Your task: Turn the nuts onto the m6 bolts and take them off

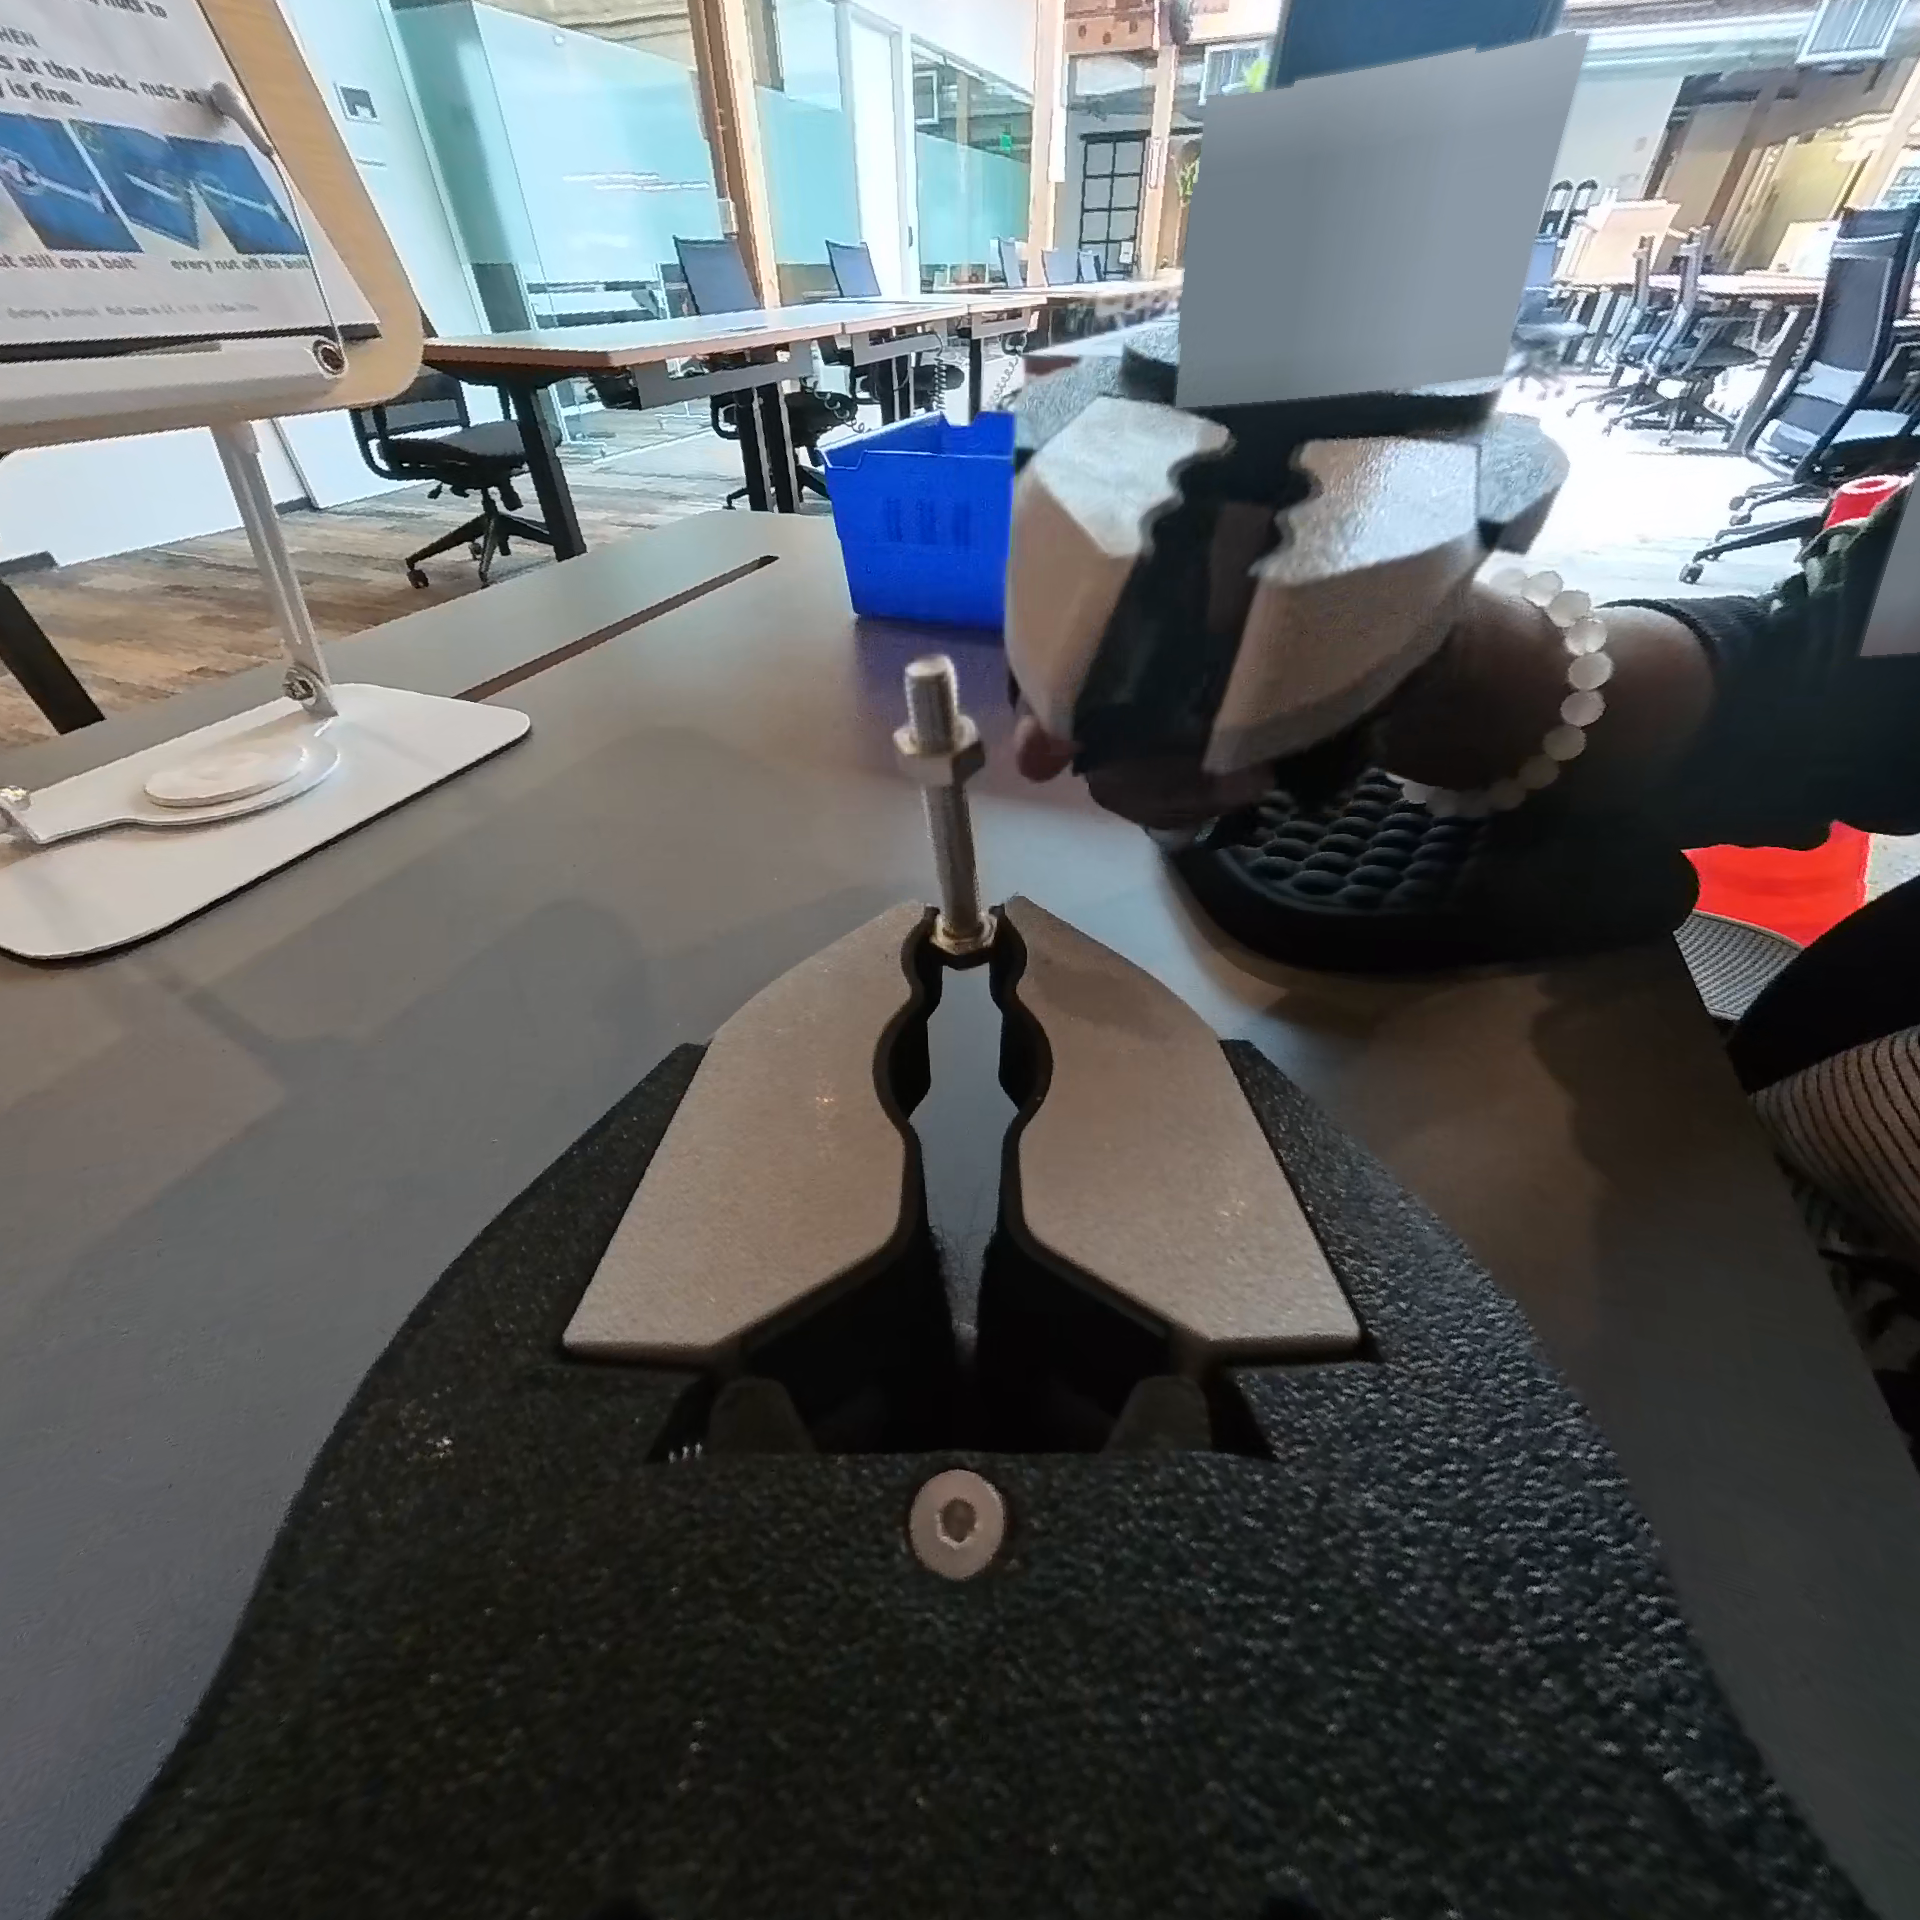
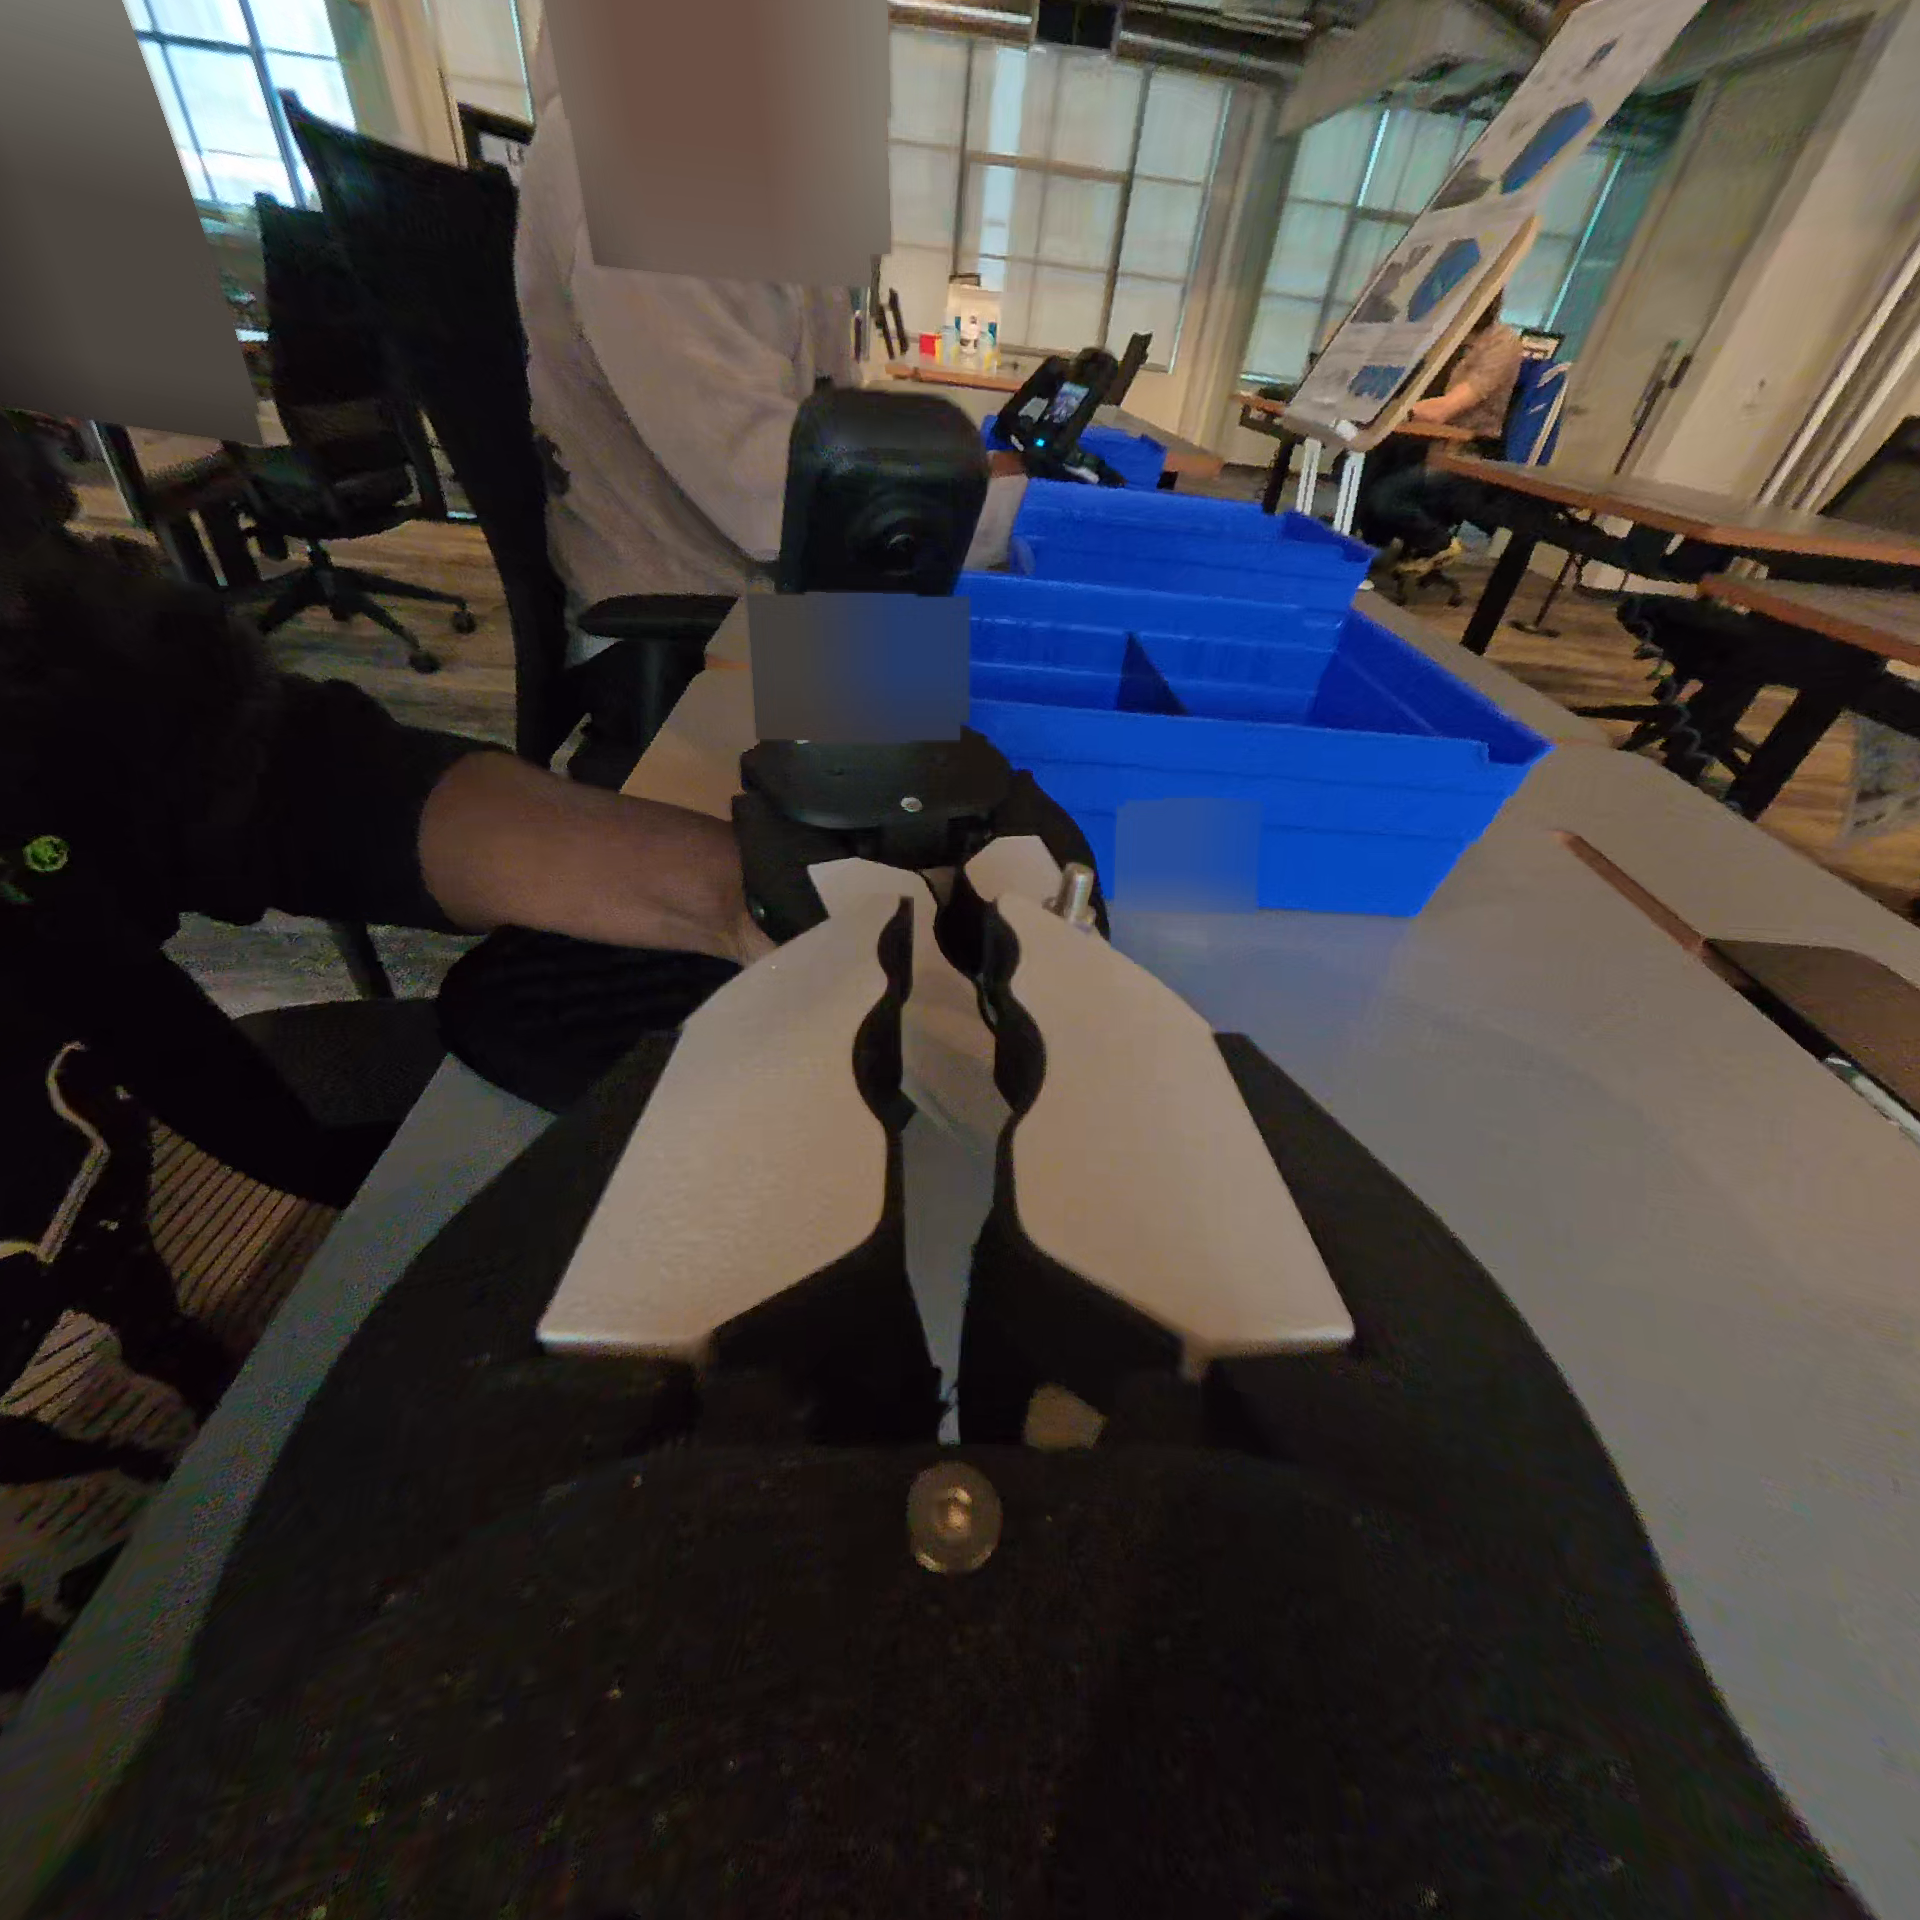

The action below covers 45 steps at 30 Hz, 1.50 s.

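Nearest the left wrist camera, the left gripper [image 1: 961, 930] has its jaws nearly closed on the head end of an M6 bolt [image 1: 951, 821], both pad tips pressing against it, so the threaded shank stands out forward and upward above the grey worktop [image 1: 436, 1039]. One hex nut [image 1: 938, 750] sits on the thread near the free tip, with a short stretch of thread showing beyond it and a long bare stretch between it and the jaws. My reading: the nut is either barely started or almost off; which direction cannot be told.

Just right of the nut, not touching it, the right gripper [image 1: 1174, 717] has its jaws drawn close with only a narrow slot between them; nothing appears to be held. A blue bin [image 1: 925, 520] stands behind on the worktop; any further bolts or nuts are not visible.
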Available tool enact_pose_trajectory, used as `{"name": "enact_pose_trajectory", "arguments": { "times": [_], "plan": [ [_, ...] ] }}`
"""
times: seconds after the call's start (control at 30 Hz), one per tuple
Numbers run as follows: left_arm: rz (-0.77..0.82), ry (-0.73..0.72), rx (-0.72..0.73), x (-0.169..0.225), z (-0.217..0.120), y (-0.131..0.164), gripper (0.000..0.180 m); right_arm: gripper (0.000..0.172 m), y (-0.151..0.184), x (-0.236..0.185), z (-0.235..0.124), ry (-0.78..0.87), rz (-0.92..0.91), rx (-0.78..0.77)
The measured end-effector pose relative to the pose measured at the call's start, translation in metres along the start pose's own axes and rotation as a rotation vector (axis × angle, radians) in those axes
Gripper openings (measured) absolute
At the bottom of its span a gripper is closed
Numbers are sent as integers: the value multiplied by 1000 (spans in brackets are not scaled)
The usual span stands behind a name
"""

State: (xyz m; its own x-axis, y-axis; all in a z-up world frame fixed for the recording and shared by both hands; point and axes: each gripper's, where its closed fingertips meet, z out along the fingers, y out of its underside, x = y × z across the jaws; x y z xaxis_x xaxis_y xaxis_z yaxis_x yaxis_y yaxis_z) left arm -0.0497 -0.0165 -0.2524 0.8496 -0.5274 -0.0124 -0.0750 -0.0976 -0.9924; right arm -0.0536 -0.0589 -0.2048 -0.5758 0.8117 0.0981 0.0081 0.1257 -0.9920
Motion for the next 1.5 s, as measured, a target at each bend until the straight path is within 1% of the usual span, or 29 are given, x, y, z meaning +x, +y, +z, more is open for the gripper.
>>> {"name": "enact_pose_trajectory", "arguments": {
  "times": [0.03,0.07,0.13,0.17,0.2,0.27,0.3,0.33,0.4,0.43,0.47,0.5,0.53,0.57,0.6,0.63,0.73,0.83,0.9,0.97,1.0,1.1,1.2,1.27,1.37,1.5],
  "plan": [
    [0,1,0,0,0,0,8,12,-1,3,-1,14,7,6],
    [2,3,-2,0,0,0,8,18,-1,6,-1,28,11,9],
    [7,6,-7,1,1,1,8,47,1,11,1,59,20,7],
    [8,6,-9,1,1,1,8,57,3,11,3,53,27,-7],
    [7,5,-8,1,1,1,8,54,6,8,4,35,32,-25],
    [7,4,-4,1,0,0,8,31,7,4,4,21,12,-39],
    [6,3,-2,1,0,0,8,11,5,1,2,9,-13,-30],
    [1,3,0,0,0,0,8,9,2,2,0,11,-15,-12],
    [-3,5,-2,0,0,0,8,11,0,6,-2,27,2,-1],
    [0,6,-3,1,0,0,8,21,1,9,-2,42,9,-1],
    [5,6,-5,1,0,1,8,37,2,12,0,57,12,1],
    [8,6,-6,2,0,1,8,47,4,11,2,52,12,-7],
    [9,5,-5,2,0,1,8,46,6,7,4,30,9,-21],
    [7,5,-3,1,0,0,8,38,8,3,4,10,1,-28],
    [4,2,-1,1,0,0,8,18,7,-1,3,-6,-24,-27],
    [1,0,1,0,-1,0,8,7,6,-5,2,-34,-44,-24],
    [-5,5,2,0,0,0,8,9,2,0,0,-8,-30,-13],
    [-3,6,7,0,-1,-1,8,27,-3,21,-4,73,14,6],
    [1,8,6,1,-1,-1,8,36,-6,22,-4,41,56,-7],
    [13,8,0,2,-1,0,8,40,-4,16,2,-21,96,-62],
    [17,8,-3,3,0,0,8,38,-2,15,5,-35,98,-88],
    [18,5,-3,3,0,0,8,26,-1,18,11,-15,51,-128],
    [18,1,1,2,-1,-1,8,16,2,20,11,-22,65,-158],
    [23,1,0,2,-1,-1,8,14,3,21,11,-17,64,-168],
    [23,2,-6,2,-1,0,5,5,2,21,11,-27,61,-159],
    [14,24,0,4,-1,-1,6,4,1,21,11,-17,24,-163]
  ]
}}
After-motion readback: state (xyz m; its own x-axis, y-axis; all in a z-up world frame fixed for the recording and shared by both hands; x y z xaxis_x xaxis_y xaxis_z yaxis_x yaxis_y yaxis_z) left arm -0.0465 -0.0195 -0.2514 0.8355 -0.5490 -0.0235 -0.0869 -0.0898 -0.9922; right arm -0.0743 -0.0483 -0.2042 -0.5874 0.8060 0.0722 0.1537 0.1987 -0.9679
